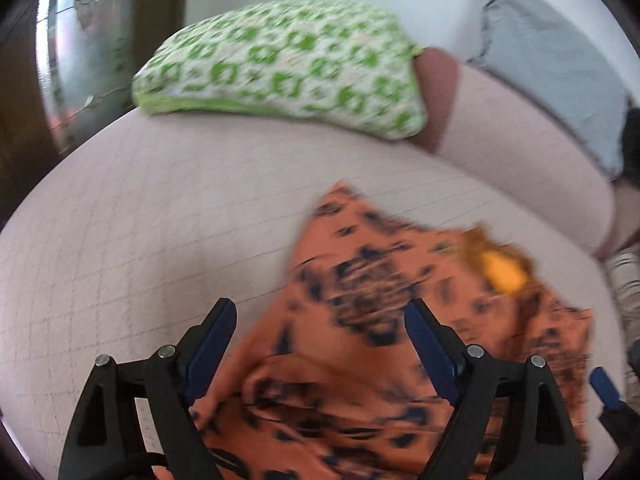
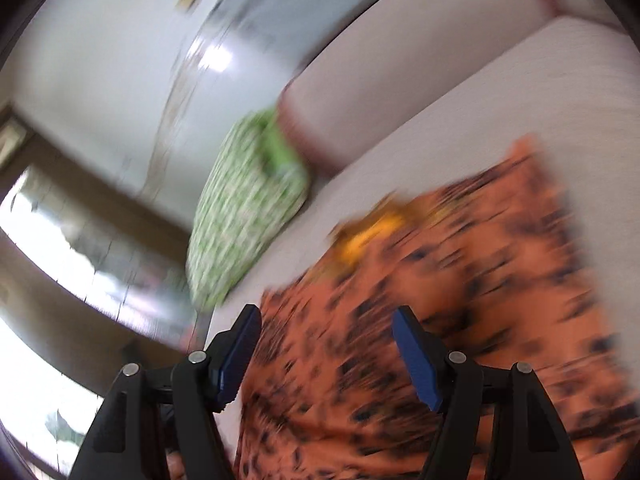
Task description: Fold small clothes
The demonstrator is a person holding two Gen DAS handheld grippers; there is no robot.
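Across the near half of a pale pink sofa seat (image 1: pixel 140 216) lies the orange garment (image 1: pixel 360 360), a small piece with dark blotchy print and a yellow patch (image 1: pixel 504 272) near its far right edge. The cloth is rumpled, with one pointed corner reaching toward the middle of the seat. At the far side, a green-and-white patterned cushion (image 1: pixel 280 68) rests against the sofa's backrest, and a grey cushion (image 1: pixel 560 76) sits further to the right. Nothing here serves as a container (both views are blurred, so fine detail is lost).

The left claw (image 1: pixel 318 330) hangs over the garment's near left part with its jaws spread wide; the cloth shows between the blue pads (image 1: pixel 210 344), but they do not press on it. In its own view the right claw (image 2: pixel 326 338) is likewise parted, over the garment's near left edge, gripping nothing. One blue fingertip of it (image 1: pixel 604 386) shows at the far right of the left wrist view, beside the garment's right edge.
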